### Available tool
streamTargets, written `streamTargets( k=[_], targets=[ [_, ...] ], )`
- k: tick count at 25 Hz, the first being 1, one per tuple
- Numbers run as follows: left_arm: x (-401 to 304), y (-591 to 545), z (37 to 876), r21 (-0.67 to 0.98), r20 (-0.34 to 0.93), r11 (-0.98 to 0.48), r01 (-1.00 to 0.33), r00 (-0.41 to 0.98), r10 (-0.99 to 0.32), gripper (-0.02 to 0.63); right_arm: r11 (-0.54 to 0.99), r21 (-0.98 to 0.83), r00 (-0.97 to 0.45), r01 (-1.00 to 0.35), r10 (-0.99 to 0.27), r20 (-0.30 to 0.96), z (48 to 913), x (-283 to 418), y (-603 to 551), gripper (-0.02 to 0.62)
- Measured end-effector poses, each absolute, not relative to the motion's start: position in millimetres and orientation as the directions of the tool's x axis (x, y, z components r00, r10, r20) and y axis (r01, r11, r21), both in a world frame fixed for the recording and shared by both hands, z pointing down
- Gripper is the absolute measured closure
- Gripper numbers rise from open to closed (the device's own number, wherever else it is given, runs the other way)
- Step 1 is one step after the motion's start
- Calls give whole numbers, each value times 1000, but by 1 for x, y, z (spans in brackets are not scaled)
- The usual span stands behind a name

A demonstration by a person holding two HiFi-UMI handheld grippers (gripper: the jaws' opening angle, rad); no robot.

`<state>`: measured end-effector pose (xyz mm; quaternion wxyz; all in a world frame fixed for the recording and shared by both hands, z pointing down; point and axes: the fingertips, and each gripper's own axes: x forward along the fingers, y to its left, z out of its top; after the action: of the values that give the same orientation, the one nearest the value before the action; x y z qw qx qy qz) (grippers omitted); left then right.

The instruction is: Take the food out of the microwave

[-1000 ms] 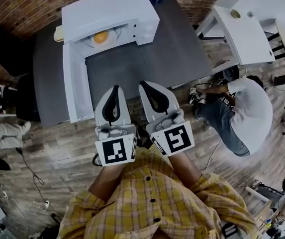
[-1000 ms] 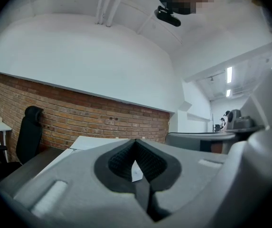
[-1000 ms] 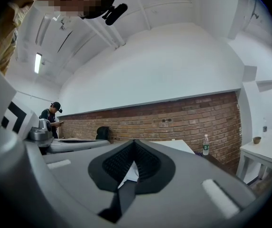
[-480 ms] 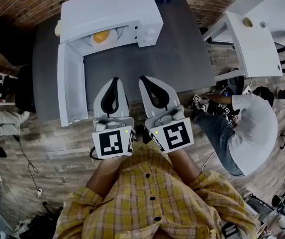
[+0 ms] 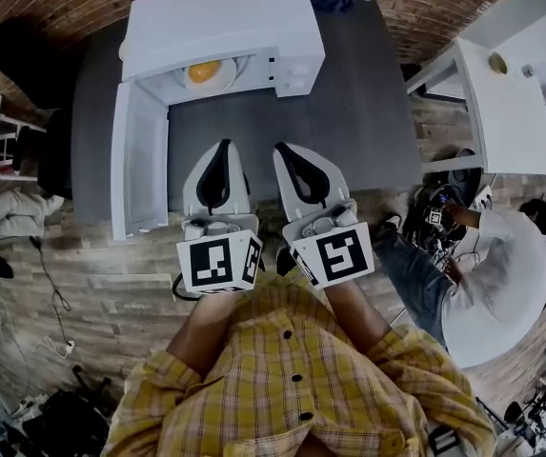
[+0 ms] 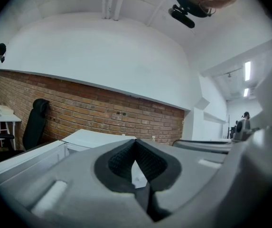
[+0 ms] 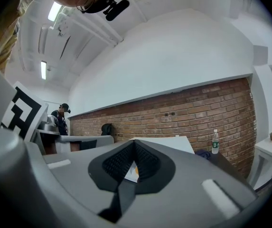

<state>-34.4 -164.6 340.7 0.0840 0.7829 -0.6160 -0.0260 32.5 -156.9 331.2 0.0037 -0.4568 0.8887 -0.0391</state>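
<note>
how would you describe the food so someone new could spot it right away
Start at the dark grey table by the brick wall; the white microwave stands at its far end with its door swung open. Inside sits a pale plate holding the food, a round orange-yellow mound, the only warm colour inside that white box.

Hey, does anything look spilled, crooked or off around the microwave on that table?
Nothing stands out. The microwave has its door wide open, the plate with yellow food sits inside, and the dark table shows no spill.
</note>
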Motion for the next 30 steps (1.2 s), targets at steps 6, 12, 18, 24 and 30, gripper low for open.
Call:
streamTargets(
  k=[6, 12, 18, 24, 30],
  targets=[
    [-53, -187, 358, 220, 105, -213, -952, 240, -965, 606, 567, -85, -572, -819, -818, 56, 341, 25, -173, 591],
    [-65, -203, 374, 235, 131, -218, -947, 253, -959, 606, 555, -90, -561, -827, -825, 72, 354, 12, -186, 591],
    [-71, -219, 391, 271, 151, -219, -937, 266, -952, 606, 548, -80, -554, -832, -829, 79, 362, 5, -192, 591],
    [-78, -236, 419, 352, 187, -192, -916, 270, -944, 606, 537, -91, -543, -839, -835, 84, 369, 4, -195, 591],
    [-87, -257, 447, 399, 212, -172, -901, 273, -938, 606, 529, -104, -538, -842, -838, 95, 379, 1, -199, 591]
  ],
)
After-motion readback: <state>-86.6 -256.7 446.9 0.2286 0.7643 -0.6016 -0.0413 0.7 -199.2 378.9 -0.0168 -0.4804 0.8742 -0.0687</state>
